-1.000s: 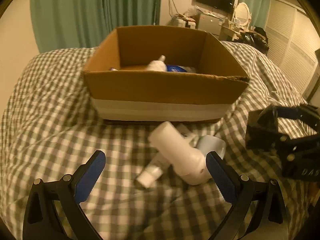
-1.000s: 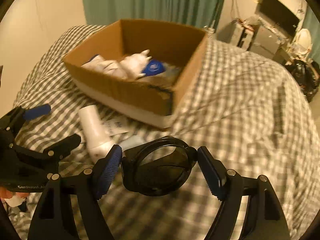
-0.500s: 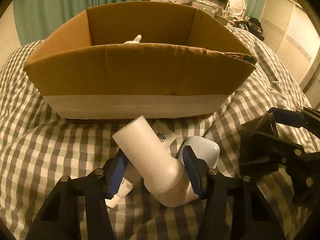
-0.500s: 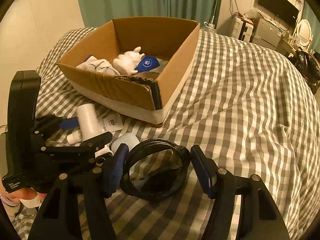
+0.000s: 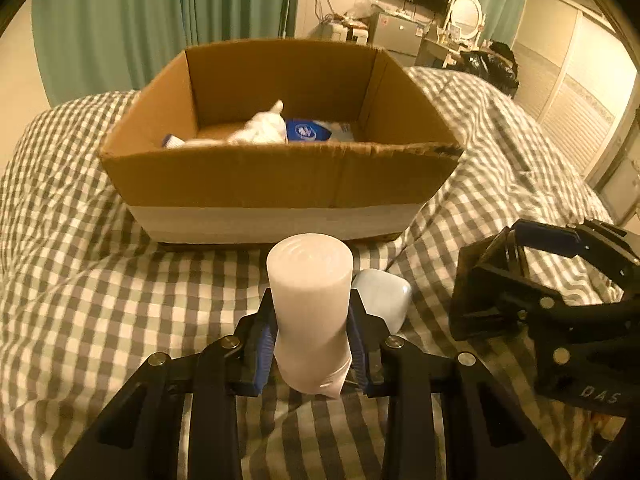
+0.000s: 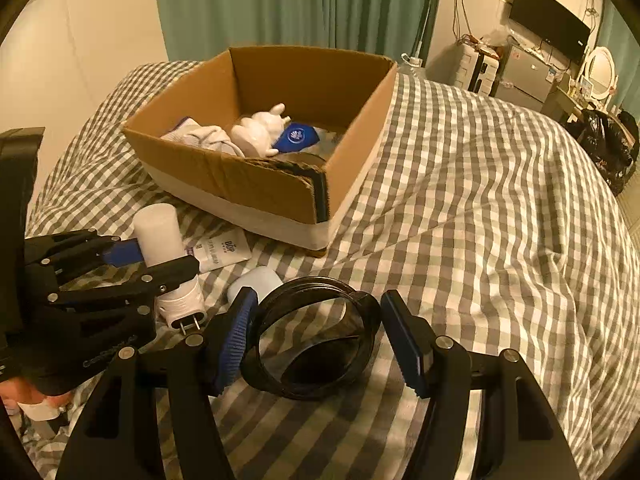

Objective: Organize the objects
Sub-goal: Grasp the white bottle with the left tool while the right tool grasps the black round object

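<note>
Two grippers, two items in hand, one cardboard box (image 5: 280,188) as the likely destination. Item one: white cylindrical plug-in device (image 5: 310,312), two metal prongs at its rear end visible in the right wrist view (image 6: 189,325); pinched between the blue pads of the left gripper (image 5: 311,344), long axis running forward along the fingers, flat round end pointing at the near wall of the box. Box lies straight ahead of this gripper, its rim above the device's tip in the picture, so the coming move is judged to be a lift up and forward over that wall. Item two: black ring-shaped lens or lid (image 6: 316,344), lying on the checked bedspread (image 6: 500,208) between the pads of the right gripper (image 6: 320,344); left pad touching the ring, right pad beside it with contact not clearly shown, so this grip cannot be confirmed as closed. Box lies ahead and to the left of it, farther off than from the left gripper. Loose on the bedspread: pale blue rounded case (image 5: 382,298) just beside the device, white sachet (image 6: 220,250) near the box. Already boxed: white figurine (image 6: 260,132), blue-labelled packet (image 6: 298,138), pale cloth (image 6: 200,136).
</note>
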